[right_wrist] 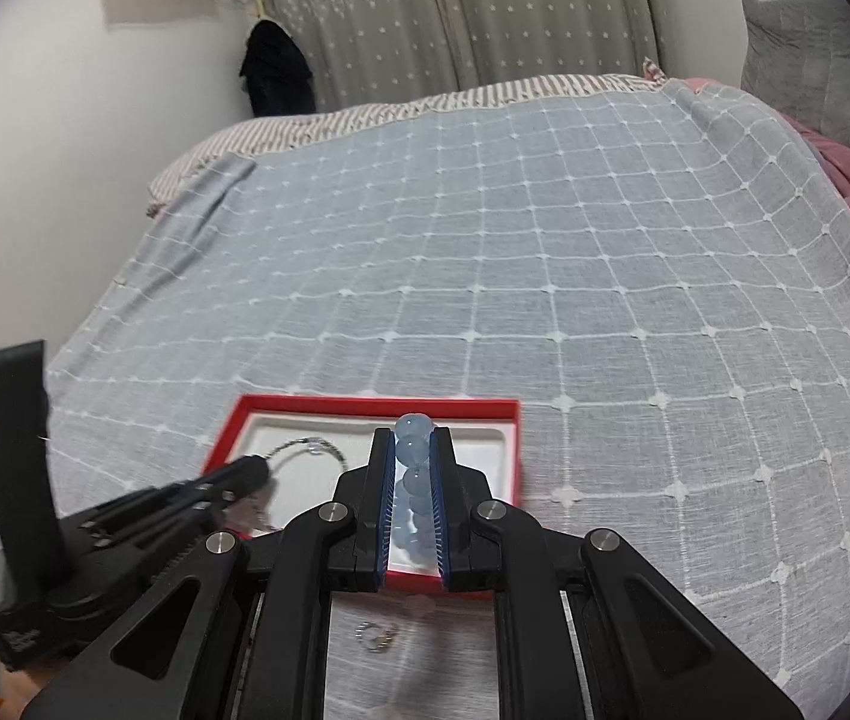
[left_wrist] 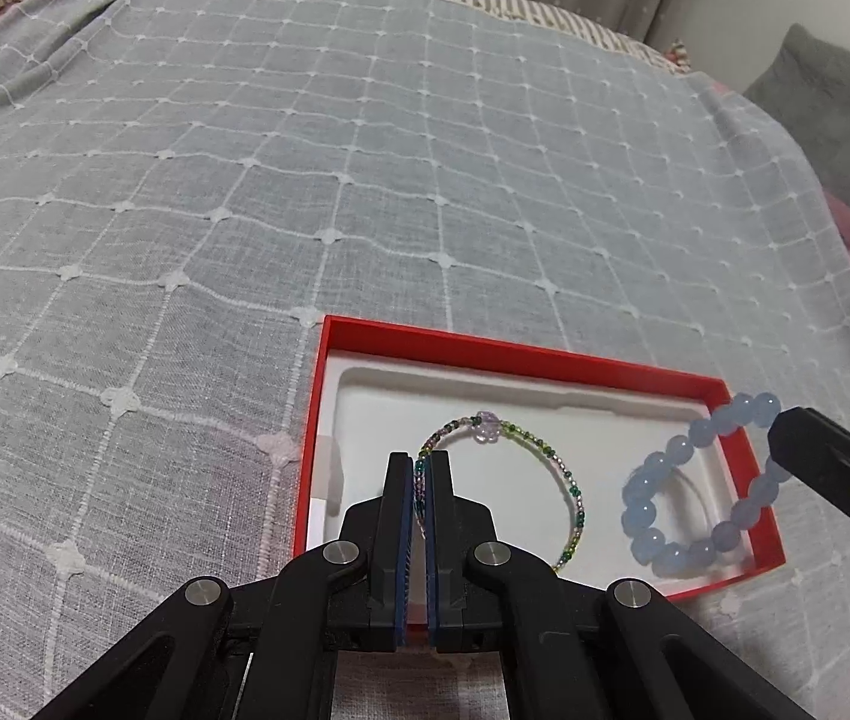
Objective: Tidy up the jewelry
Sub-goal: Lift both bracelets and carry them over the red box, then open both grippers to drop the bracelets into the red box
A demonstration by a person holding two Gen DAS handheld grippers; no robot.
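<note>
Surface: bed under a grey-blue grid blanket [left_wrist: 365, 180]; we note a star-print curtain [right_wrist: 454, 12] and grey pillow [right_wrist: 814, 72] behind.
Container: red box [left_wrist: 484, 351] with white moulded insert [left_wrist: 484, 396], set on the blanket near us.
Item one: thin seed-bead bracelet [left_wrist: 568, 480], multicoloured with a pale flower bead, lying over the insert's left half.
Left gripper [left_wrist: 422, 462]: pads nearly together, pinching one side of the seed-bead bracelet; we judge it placed but not yet let go.
Item two: blue bead bracelet [left_wrist: 664, 498], large translucent beads, hanging over the box's right half; whether its low side touches the insert we cannot tell.
Right gripper [right_wrist: 413, 450]: narrow, clamped on the blue bead bracelet, beads stacked between the pads.
Item three: small silver rings [right_wrist: 375, 639], loose on the blanket just outside the near wall of the box.
Progress: by our reckoning past halfway; two pieces over the box, both to be released.
Outstanding: the rings to be collected and boxed; no lid in view.
</note>
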